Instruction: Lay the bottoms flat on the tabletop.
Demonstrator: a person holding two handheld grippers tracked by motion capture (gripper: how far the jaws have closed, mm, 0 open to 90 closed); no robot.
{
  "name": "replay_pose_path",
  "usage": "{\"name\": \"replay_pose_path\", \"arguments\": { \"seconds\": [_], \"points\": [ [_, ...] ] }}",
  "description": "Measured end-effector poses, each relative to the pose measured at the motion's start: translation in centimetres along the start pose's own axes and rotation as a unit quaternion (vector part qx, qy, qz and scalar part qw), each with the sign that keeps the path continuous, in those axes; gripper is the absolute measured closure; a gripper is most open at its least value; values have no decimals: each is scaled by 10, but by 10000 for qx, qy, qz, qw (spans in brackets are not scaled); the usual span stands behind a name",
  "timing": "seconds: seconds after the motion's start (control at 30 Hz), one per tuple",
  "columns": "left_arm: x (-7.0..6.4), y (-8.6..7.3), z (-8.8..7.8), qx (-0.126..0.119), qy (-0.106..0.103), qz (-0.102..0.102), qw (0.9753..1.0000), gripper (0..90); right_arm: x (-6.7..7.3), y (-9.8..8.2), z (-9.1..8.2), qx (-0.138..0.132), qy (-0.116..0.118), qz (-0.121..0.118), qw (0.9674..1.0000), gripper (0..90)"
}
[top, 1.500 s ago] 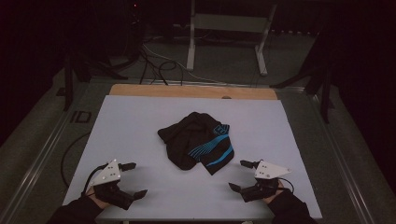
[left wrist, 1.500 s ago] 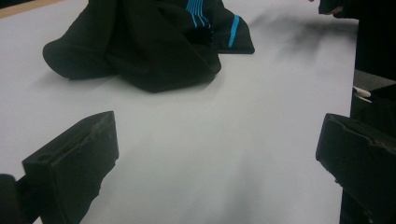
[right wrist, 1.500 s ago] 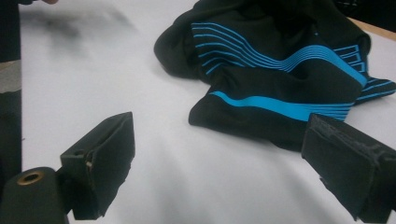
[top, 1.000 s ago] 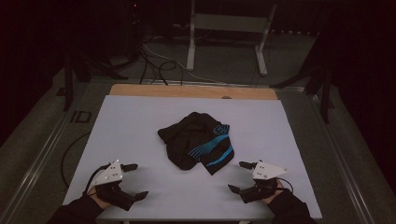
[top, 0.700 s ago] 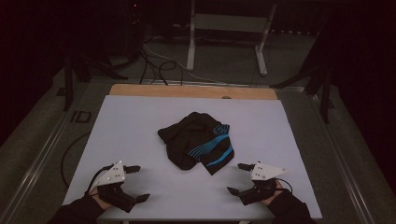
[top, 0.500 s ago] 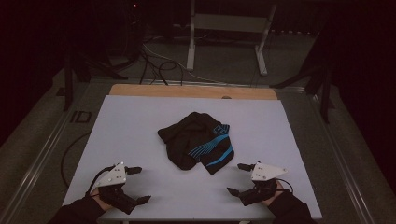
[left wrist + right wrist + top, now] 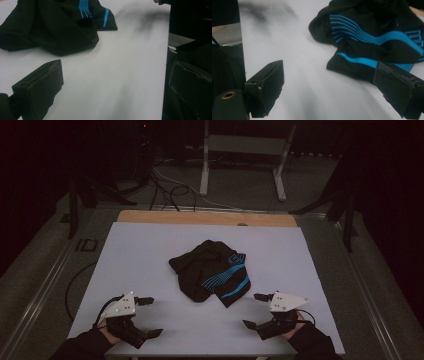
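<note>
Shorts [image 7: 212,272] of black fabric with blue stripes lie crumpled near the middle of the white table [image 7: 140,255], between the two grippers and somewhat farther from the person than either. The garment is judged light, soft and limp: it will sag and fold under its own weight and will not hold a shape when lifted. The fabric looks smooth and slightly glossy, so a shallow pinch may slip; a grip on a doubled edge or hem is advised.

The left gripper [image 7: 147,316] rests near the table's front left, jaws spread wide, holding nothing, well apart from the cloth. The right gripper [image 7: 255,310] rests near the front right, jaws likewise spread and empty, just beside the striped corner.

Recommended holds, as a judgement:
- Right side: the striped corner [image 7: 352,62] nearest the right gripper, where a blue band marks a free edge lying flat on the table.
- Left side: the plain black fold [image 7: 62,42] facing the left gripper, which bulges up off the surface.

Orientation: the heap is bunched, so waistband and leg openings cannot be told apart with certainty. In the high view its long axis runs diagonally, from the far left of the pile toward the near right, with the striped end pointing toward the person's right.
</note>
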State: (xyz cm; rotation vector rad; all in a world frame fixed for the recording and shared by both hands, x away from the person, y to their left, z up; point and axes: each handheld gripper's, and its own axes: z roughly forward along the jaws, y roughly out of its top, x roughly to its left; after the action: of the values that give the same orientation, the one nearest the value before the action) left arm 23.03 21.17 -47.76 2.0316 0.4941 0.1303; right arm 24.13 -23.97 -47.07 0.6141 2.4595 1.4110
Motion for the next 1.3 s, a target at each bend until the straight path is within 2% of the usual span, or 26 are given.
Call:
{"name": "replay_pose_path", "arguments": {
  "seconds": [0.2, 0.23, 0.5, 0.73, 0.83, 0.93, 1.23, 1.3],
  "points": [
    [-2, 6, 1, -12, -93, -17, 10000, 1, -2, 10, -3, 13, 24, -73, 10000, 98],
    [-2, 7, 1, -41, -163, -87, 9998, 1, -4, 15, -3, -16, 48, -112, 9999, 98],
    [1, 17, -6, -175, -156, -138, 9996, 1, -9, 36, -6, -49, -3, -308, 9995, 98],
    [2, 31, -9, -201, -99, -6, 9997, 1, -14, 49, -7, -74, -70, -395, 9992, 98],
    [3, 42, -11, -285, -104, 55, 9995, 1, -18, 61, -10, -167, -153, -458, 9987, 98],
    [4, 48, -11, -312, -61, 84, 9995, 1, -20, 69, -11, -253, -255, -415, 9985, 98],
    [9, 59, -7, -315, -12, 68, 9995, 1, -27, 80, -11, -295, -450, -416, 9977, 98],
    [11, 64, -5, -265, 62, 78, 9996, 1, -30, 82, -8, -297, -569, -436, 9970, 98]
  ]
}}
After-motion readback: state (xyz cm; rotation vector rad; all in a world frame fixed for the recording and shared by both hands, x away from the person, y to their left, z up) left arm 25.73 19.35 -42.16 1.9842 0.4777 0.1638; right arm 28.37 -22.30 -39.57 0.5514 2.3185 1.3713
